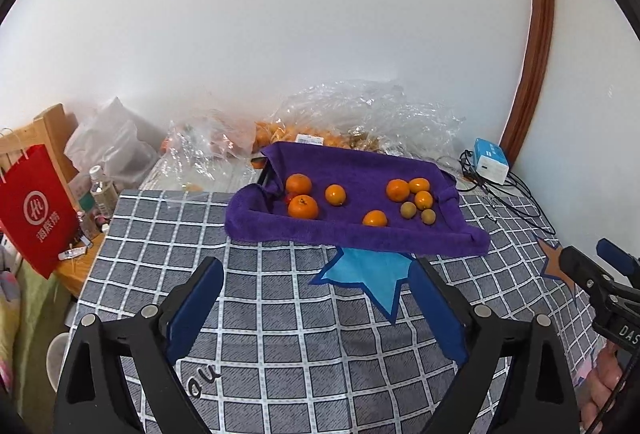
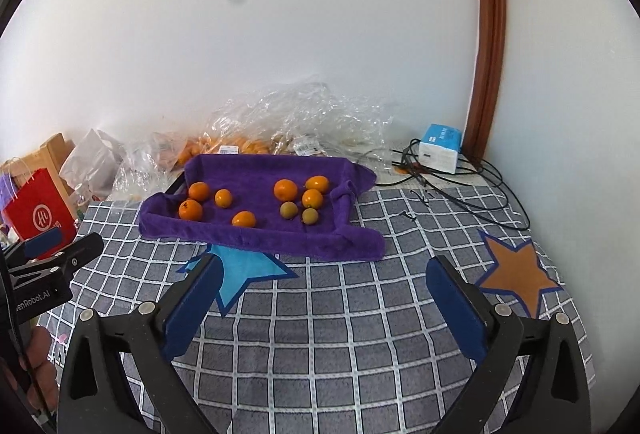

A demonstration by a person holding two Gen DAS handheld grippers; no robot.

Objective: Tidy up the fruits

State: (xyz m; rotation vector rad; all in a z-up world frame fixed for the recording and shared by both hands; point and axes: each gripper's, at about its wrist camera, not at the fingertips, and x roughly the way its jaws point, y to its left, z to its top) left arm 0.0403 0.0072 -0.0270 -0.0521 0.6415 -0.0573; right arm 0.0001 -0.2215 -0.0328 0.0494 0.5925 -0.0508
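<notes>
A tray draped in a purple towel sits at the far side of the checked tablecloth. On it lie several oranges in a left group and a right group, plus two small greenish-brown fruits. My left gripper is open and empty, well short of the towel. My right gripper is open and empty, also short of it. Each gripper shows at the edge of the other's view.
Crumpled clear plastic bags with more oranges lie behind the tray. A blue-white box and black cables lie at the back right. A red paper bag stands left. Blue and orange stars mark the cloth.
</notes>
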